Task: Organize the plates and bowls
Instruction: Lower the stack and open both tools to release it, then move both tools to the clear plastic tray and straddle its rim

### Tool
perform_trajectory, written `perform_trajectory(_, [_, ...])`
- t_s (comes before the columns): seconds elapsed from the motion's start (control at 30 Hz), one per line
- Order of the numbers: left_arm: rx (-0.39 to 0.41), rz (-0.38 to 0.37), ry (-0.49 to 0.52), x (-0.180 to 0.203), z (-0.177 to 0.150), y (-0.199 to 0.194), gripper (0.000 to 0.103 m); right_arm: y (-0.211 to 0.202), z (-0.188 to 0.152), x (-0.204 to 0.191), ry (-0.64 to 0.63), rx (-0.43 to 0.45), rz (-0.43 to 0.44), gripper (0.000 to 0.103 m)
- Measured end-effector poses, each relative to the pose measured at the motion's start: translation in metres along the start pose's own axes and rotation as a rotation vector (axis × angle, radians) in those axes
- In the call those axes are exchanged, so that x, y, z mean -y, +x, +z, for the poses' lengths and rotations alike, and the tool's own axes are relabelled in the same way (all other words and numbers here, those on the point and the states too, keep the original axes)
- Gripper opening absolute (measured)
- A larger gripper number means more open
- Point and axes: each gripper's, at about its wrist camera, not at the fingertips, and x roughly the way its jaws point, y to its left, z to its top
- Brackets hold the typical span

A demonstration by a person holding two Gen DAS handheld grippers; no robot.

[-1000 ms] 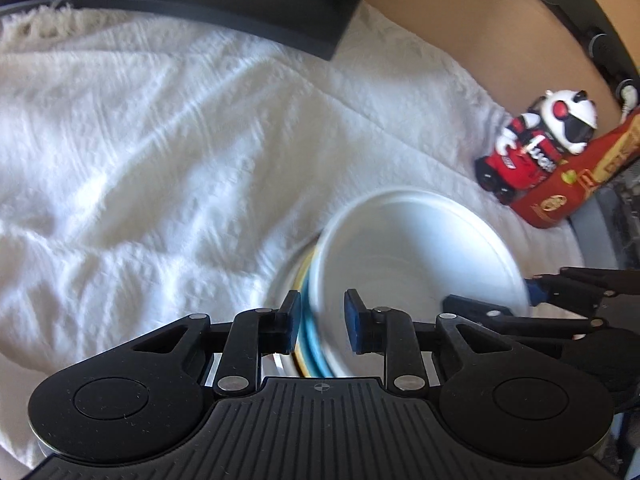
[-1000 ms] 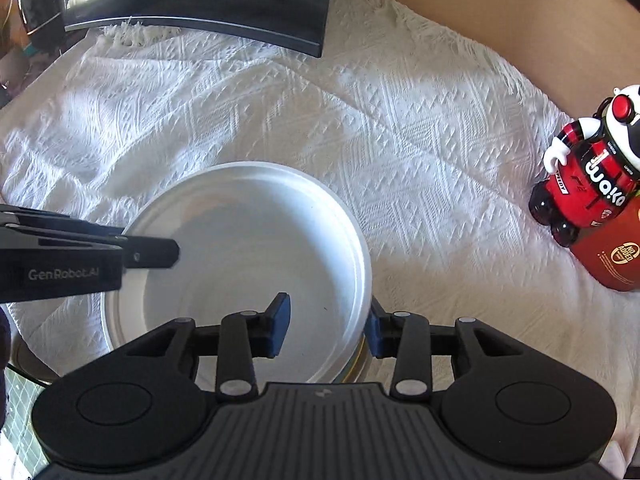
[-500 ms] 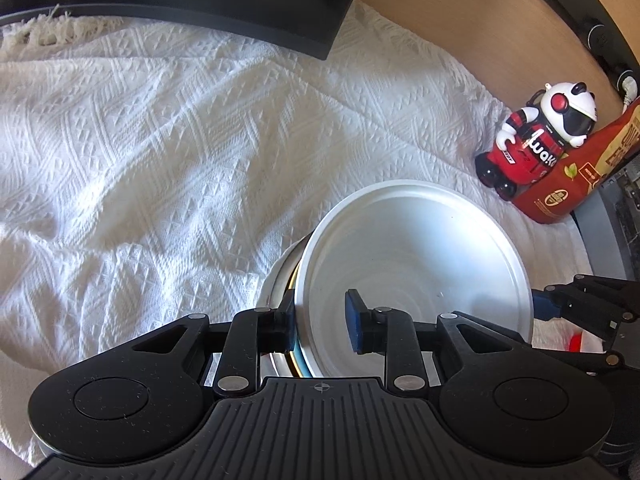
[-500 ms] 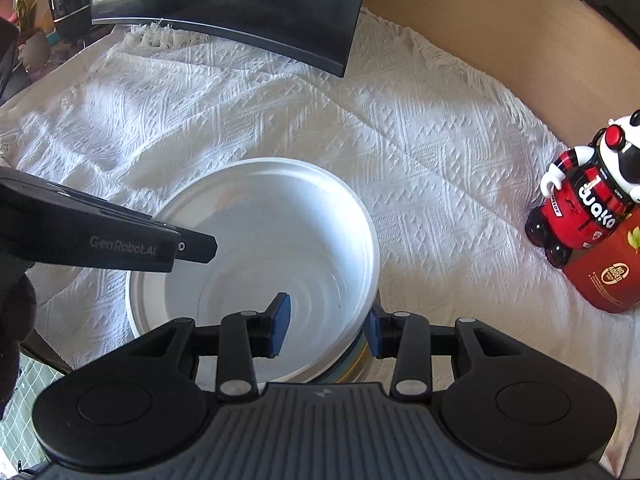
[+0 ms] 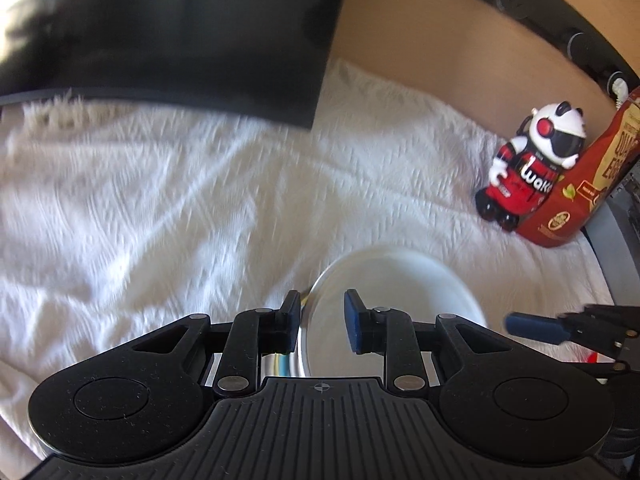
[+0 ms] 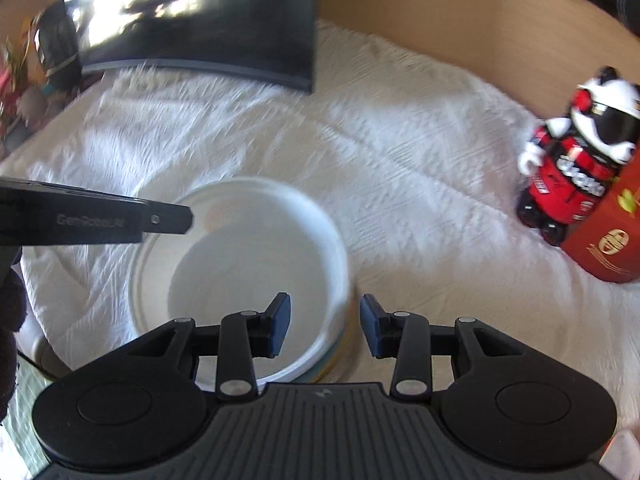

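A white plate (image 6: 240, 264) lies on top of a stack of dishes with yellow and blue rims (image 6: 344, 356) on the white cloth; it also shows in the left wrist view (image 5: 400, 292). My left gripper (image 5: 322, 320) is open, its jaws either side of the plate's left rim. My right gripper (image 6: 324, 330) is open, its jaws either side of the plate's right rim. Neither grips the plate. The left gripper's finger (image 6: 120, 222) reaches over the plate's far left edge in the right wrist view.
A white textured cloth (image 6: 400, 184) covers the table. A dark curved monitor (image 6: 200, 20) stands at the back. A red and white panda robot toy (image 6: 576, 168) and a red box (image 6: 612, 240) stand at the right, below a tan wall.
Both grippers have lifted and drawn back from the stack. The right gripper's jaws have widened. The white plate now lies flat on the stack.
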Motion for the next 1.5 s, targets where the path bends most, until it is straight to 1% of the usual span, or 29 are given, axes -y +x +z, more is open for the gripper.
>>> perform_trajectory(0.1, [0.045, 0.013, 0.036, 0.024, 0.008, -0.007, 0.027, -0.016, -0.005, 0.028, 0.052, 0.037, -0.020, 0.038])
perform_trajectory(0.23, [0.107, 0.019, 0.096, 0.066, 0.016, -0.016, 0.027, -0.033, -0.020, 0.073, 0.143, 0.069, -0.061, 0.038])
perform_trajectory(0.3, [0.115, -0.009, 0.129, 0.090, 0.018, -0.017, 0.027, -0.040, -0.033, 0.099, 0.197, 0.077, -0.083, 0.038])
perform_trajectory(0.33, [0.101, -0.035, 0.142, 0.103, 0.020, -0.015, 0.027, -0.043, -0.040, 0.111, 0.225, 0.080, -0.094, 0.038])
perform_trajectory(0.47, [0.033, -0.102, 0.224, 0.162, 0.014, 0.002, 0.027, -0.054, -0.075, 0.160, 0.339, 0.081, -0.133, 0.038])
perform_trajectory(0.57, [-0.064, -0.191, 0.270, 0.208, 0.003, 0.025, 0.027, -0.061, -0.104, 0.195, 0.422, 0.074, -0.159, 0.038])
perform_trajectory(0.77, [-0.281, -0.354, 0.357, 0.297, -0.043, 0.074, 0.027, -0.071, -0.157, 0.251, 0.551, 0.054, -0.215, 0.038])
perform_trajectory(0.83, [-0.343, -0.376, 0.384, 0.322, -0.060, 0.090, 0.027, -0.074, -0.172, 0.266, 0.583, 0.046, -0.236, 0.038])
perform_trajectory(0.93, [-0.419, -0.391, 0.421, 0.352, -0.085, 0.110, 0.027, -0.081, -0.198, 0.288, 0.620, 0.034, -0.302, 0.038])
perform_trajectory(1.0, [-0.444, -0.386, 0.444, 0.367, -0.098, 0.117, 0.027, -0.085, -0.217, 0.305, 0.663, 0.018, -0.343, 0.038])
perform_trajectory(1.1, [-0.456, -0.371, 0.490, 0.388, -0.113, 0.128, 0.027, -0.087, -0.245, 0.327, 0.739, -0.018, -0.359, 0.038])
perform_trajectory(1.17, [-0.470, -0.363, 0.516, 0.399, -0.122, 0.136, 0.027, -0.084, -0.259, 0.336, 0.776, -0.045, -0.355, 0.038])
perform_trajectory(1.2, [-0.476, -0.365, 0.526, 0.404, -0.127, 0.139, 0.028, -0.082, -0.263, 0.338, 0.794, -0.054, -0.343, 0.038])
perform_trajectory(1.3, [-0.492, -0.360, 0.546, 0.413, -0.137, 0.150, 0.027, -0.074, -0.274, 0.344, 0.834, -0.063, -0.297, 0.038])
perform_trajectory(1.37, [-0.516, -0.367, 0.530, 0.414, -0.142, 0.155, 0.026, -0.068, -0.276, 0.345, 0.844, -0.065, -0.263, 0.038])
perform_trajectory(1.4, [-0.519, -0.374, 0.526, 0.414, -0.143, 0.154, 0.026, -0.066, -0.276, 0.346, 0.846, -0.063, -0.233, 0.037])
perform_trajectory(1.43, [-0.516, -0.383, 0.525, 0.412, -0.143, 0.151, 0.026, -0.064, -0.274, 0.346, 0.845, -0.055, -0.200, 0.033])
perform_trajectory(1.47, [-0.504, -0.381, 0.528, 0.410, -0.142, 0.147, 0.029, -0.064, -0.271, 0.344, 0.837, -0.048, -0.166, 0.032])
perform_trajectory(1.5, [-0.482, -0.370, 0.535, 0.407, -0.140, 0.141, 0.026, -0.063, -0.265, 0.341, 0.821, -0.042, -0.146, 0.031])
